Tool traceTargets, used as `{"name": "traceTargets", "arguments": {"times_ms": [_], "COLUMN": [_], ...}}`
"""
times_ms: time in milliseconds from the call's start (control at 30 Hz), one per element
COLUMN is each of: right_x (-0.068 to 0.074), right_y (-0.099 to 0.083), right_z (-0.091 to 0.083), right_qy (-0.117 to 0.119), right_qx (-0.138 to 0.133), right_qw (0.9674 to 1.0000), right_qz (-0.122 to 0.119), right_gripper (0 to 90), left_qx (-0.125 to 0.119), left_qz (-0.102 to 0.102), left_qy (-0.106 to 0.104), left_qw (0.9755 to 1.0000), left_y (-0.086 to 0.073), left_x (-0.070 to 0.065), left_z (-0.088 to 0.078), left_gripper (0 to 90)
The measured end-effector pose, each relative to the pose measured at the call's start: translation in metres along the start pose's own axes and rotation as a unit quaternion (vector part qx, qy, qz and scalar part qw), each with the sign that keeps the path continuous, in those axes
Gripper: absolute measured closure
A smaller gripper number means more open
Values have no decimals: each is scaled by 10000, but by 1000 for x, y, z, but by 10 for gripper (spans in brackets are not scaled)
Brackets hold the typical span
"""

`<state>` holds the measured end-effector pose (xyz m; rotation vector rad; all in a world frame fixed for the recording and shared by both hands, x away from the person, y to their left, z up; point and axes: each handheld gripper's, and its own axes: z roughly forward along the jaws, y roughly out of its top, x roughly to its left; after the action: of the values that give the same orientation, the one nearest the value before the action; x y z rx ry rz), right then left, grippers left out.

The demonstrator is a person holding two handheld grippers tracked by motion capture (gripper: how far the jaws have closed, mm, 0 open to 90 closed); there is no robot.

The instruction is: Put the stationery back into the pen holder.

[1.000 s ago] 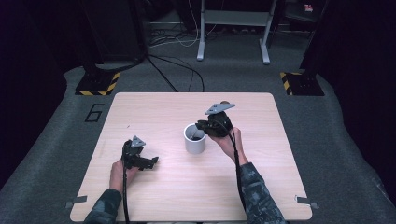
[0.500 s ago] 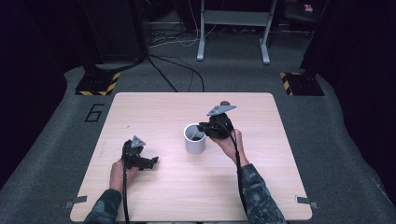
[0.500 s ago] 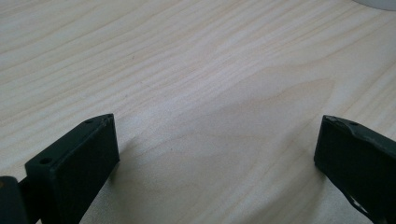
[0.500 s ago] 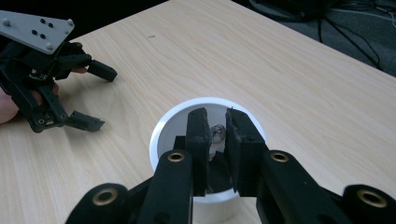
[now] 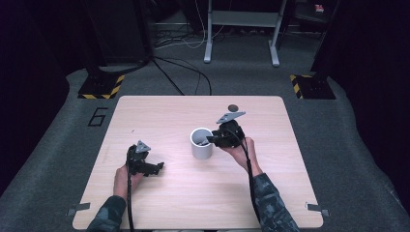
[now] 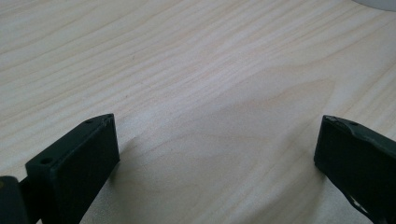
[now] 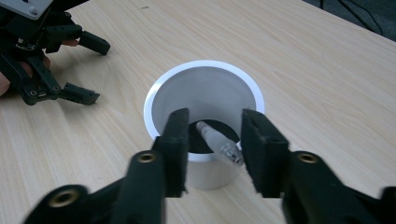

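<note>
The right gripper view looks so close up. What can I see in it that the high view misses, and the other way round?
The right gripper view looks down into the white cup: a clear pen-like object leans inside it, between the right gripper's jaws, which have just been opening and stand apart from it.

The high view takes in the whole wooden table, the person's two forearms, the grey floor with its cables and a small dark disc on the far side of the table.

Both show the cup, the tabletop, the right gripper by the cup and the left gripper, open and low over the bare wood.
</note>
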<state>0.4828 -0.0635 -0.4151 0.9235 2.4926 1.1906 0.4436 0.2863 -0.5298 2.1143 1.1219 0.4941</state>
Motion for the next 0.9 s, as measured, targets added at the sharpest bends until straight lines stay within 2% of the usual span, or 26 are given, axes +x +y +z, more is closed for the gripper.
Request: {"name": "traceTargets", "arguments": {"times_ms": [133,367,633,900], "right_x": [-2,-8,-11,-8], "right_y": [-2,-9,-24,-47], "right_z": [-6,-24,-50,-77], "right_qy": [-13,-41,-135,-334], "right_qx": [-9,-70,-79,-77], "right_qw": [9999,9997,9994,9990], "right_qz": [112,244,301,270], "right_gripper": [429,251,158,131], "left_qx": [-29,-5,-5,6], "left_qz": [-9,-6,-6,-5], "left_qy": [-7,-6,-6,-12], "left_qw": [10000,10000,10000,10000], "left_y": [0,0,0,0], "left_x": [0,0,0,0], "left_z": [1,0,0,0], "left_gripper": [1,1,1,1]}}
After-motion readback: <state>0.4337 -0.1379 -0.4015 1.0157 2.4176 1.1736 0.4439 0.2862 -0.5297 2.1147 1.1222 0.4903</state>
